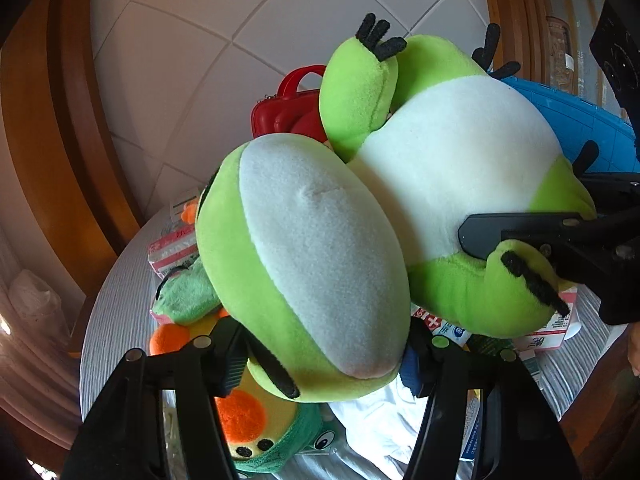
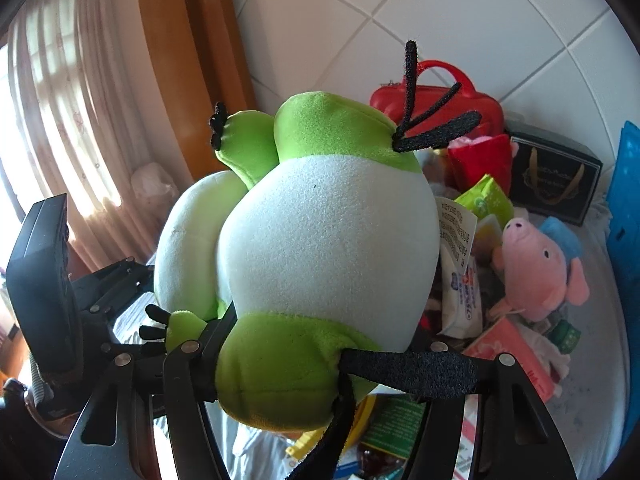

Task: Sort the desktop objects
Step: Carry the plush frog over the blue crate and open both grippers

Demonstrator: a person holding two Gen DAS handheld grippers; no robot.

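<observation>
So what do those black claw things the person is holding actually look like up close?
Each tool is matte black plastic. The left tool has two flat, tapering fingers on hinged linkage bars with round silvery rivets, plus ribbed finger pads. The right tool is built the same way. Seen from the right wrist, the left one also carries a boxy black housing on top. No cables or sleeves are visible.
</observation>
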